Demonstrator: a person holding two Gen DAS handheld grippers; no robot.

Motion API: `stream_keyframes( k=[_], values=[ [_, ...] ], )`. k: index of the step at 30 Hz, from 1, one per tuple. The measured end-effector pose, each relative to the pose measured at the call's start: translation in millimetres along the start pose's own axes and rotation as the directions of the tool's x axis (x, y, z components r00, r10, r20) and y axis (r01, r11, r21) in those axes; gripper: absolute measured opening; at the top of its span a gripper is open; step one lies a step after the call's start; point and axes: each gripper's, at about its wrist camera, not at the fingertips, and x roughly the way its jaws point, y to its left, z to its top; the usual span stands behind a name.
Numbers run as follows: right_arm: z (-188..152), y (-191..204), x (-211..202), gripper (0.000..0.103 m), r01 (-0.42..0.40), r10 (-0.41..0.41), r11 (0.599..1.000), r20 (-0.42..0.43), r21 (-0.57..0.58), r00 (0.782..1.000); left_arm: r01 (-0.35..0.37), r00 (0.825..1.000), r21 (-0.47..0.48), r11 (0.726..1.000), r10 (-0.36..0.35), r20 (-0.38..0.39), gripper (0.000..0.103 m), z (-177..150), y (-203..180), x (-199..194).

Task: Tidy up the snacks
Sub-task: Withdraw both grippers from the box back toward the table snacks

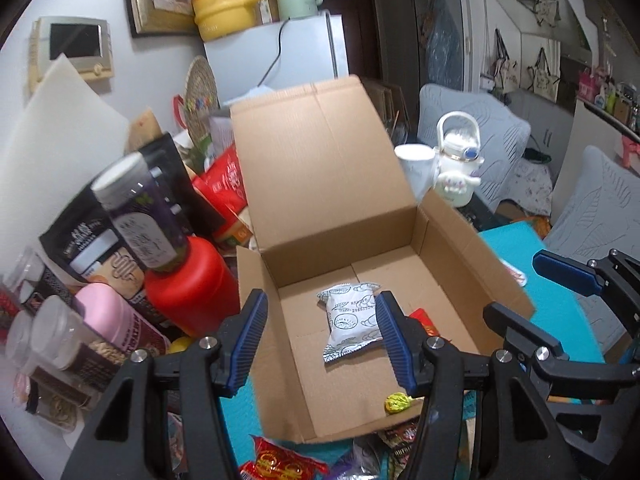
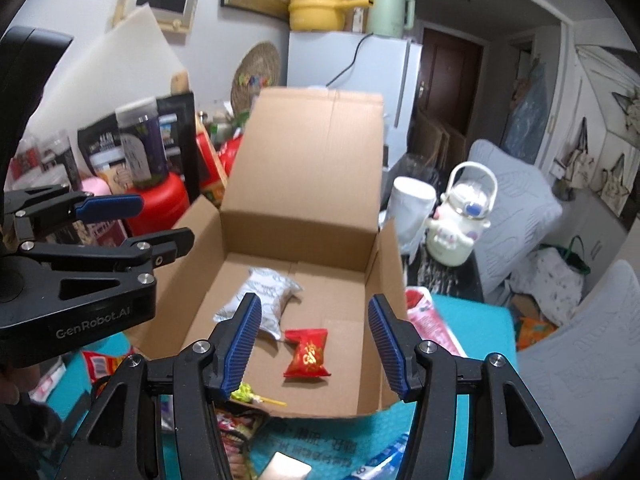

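Note:
An open cardboard box (image 1: pixel 340 236) (image 2: pixel 296 232) stands on the teal mat with its lid flap up. On its floor lie a white printed snack packet (image 1: pixel 352 324) (image 2: pixel 260 300), a red packet (image 2: pixel 307 354) (image 1: pixel 424 318) and a yellow-green wrapped candy (image 1: pixel 396 402) (image 2: pixel 242 392). My left gripper (image 1: pixel 322 340) (image 2: pixel 164 220) hovers open above the white packet with nothing between its pads. Beside it, my right gripper (image 2: pixel 314 344) (image 1: pixel 520 292) is open above the red packet, also holding nothing.
A red canister (image 1: pixel 192 284), a dark bottle (image 1: pixel 140 216), a pink tub (image 1: pixel 116 316) and nut jars crowd the box's left. On its right stand a white mug (image 2: pixel 412 208) and a white kettle-shaped bottle (image 2: pixel 460 220). Loose snack packets (image 1: pixel 280 460) lie before the box.

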Motion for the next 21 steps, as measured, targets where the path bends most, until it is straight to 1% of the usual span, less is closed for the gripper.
stream_keyframes(
  k=[8,14,15,17,21],
  values=[
    [-2.5,3.8,-50.9,0.056,0.015,-0.016,1.0,0.094,0.015,0.995,0.015,0.995,0.001,1.0,-0.015,0.101,0.056,-5.9,-2.0,-56.1],
    [-8.9,8.7,-90.4,0.056,0.029,-0.031,0.999,0.158,0.016,0.987,0.049,0.985,0.02,0.999,-0.051,0.162,0.056,-14.7,-7.4,-94.0],
    [-11.6,10.0,-98.5,0.058,0.032,-0.034,0.999,0.17,0.015,0.985,0.053,0.984,0.023,0.998,-0.056,0.171,0.056,-16.3,-8.4,-99.0],
    [-15.4,11.7,-108.5,0.06,0.037,-0.039,0.999,0.185,0.015,0.982,0.064,0.98,0.027,0.998,-0.068,0.187,0.056,-20.3,-10.1,-110.5],
    [-25.2,15.7,-129.7,0.06,0.046,-0.047,0.999,0.201,0.013,0.978,0.084,0.973,0.037,0.996,-0.09,0.213,0.056,-30.5,-13.2,-131.2]
  ],
)
